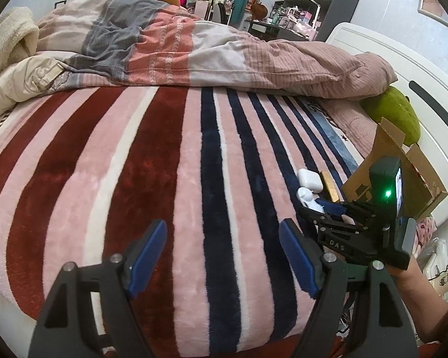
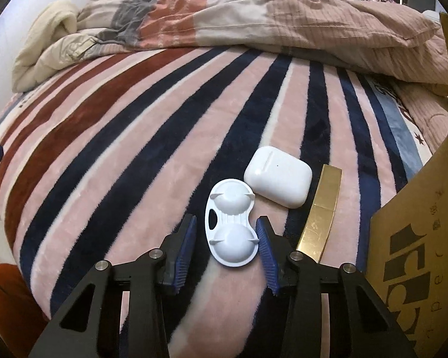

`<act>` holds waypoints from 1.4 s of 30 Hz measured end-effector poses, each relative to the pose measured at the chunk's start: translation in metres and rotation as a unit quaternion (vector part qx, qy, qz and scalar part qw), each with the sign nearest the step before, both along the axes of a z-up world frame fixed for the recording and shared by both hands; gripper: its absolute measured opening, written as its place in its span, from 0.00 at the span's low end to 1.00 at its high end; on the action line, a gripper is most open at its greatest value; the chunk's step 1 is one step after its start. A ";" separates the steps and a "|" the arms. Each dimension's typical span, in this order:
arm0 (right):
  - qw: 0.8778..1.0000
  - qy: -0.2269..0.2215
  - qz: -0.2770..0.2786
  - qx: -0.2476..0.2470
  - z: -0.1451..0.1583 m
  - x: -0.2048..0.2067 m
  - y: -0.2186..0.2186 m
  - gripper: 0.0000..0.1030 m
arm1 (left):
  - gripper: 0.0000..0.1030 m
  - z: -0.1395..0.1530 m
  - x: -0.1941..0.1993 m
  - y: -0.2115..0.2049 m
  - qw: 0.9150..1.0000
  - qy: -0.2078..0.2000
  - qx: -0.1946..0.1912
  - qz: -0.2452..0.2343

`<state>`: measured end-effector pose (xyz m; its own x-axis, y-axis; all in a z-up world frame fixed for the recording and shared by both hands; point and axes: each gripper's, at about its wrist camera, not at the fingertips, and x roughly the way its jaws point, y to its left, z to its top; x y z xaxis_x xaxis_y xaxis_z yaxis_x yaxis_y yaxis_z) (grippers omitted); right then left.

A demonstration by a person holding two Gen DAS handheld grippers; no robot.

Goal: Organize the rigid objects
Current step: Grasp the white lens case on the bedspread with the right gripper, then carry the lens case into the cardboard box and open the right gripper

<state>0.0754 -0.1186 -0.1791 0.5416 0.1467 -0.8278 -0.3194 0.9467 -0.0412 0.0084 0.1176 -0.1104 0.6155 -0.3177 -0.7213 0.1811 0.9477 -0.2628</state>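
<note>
Blue-padded fingers of the right gripper (image 2: 226,240) slant down toward the bed's striped blanket (image 2: 134,155), straddling a white plastic double-dome case (image 2: 230,228) that lies flat on the fleece. The right pad is touching or almost touching the case's edge; the left pad stands a little apart from it, so the jaws are half closed around the case without clamping it. Just beyond the case, touching its far end, lies a white earbud case (image 2: 279,176), and beside that a flat gold bar (image 2: 321,211) lies along a stripe. A cardboard box (image 2: 415,238) stands at the right edge of the bed, near the gold bar; its inside cannot be seen from the right wrist view. The left gripper (image 1: 222,255) hangs tilted downward over bare blanket well to the left of these things, jaws spread wide with nothing between them. From there a person's hand (image 1: 403,268) shows behind the right gripper's body.
</note>
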 end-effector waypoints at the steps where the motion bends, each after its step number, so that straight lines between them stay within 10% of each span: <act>1: 1.000 -0.001 0.005 -0.006 0.000 -0.002 0.002 0.27 | 0.73 0.002 0.000 -0.002 1.000 0.000 -0.001 -0.002; 18: 0.978 -0.100 0.162 0.088 0.116 -0.062 0.011 0.27 | 0.72 0.079 0.009 -0.079 0.987 -0.027 -0.081 -0.135; 21: 0.972 -0.127 0.171 0.096 0.140 -0.072 0.000 0.27 | 0.58 0.096 0.015 -0.104 0.981 -0.033 -0.092 -0.165; 28: 0.970 -0.173 0.143 0.091 0.168 -0.077 -0.048 0.27 | 0.21 0.119 0.032 -0.172 0.968 -0.040 -0.079 -0.234; 42: 0.989 -0.120 0.029 0.085 0.158 -0.059 -0.156 0.26 | 0.21 0.099 0.068 -0.292 0.945 0.007 -0.052 -0.324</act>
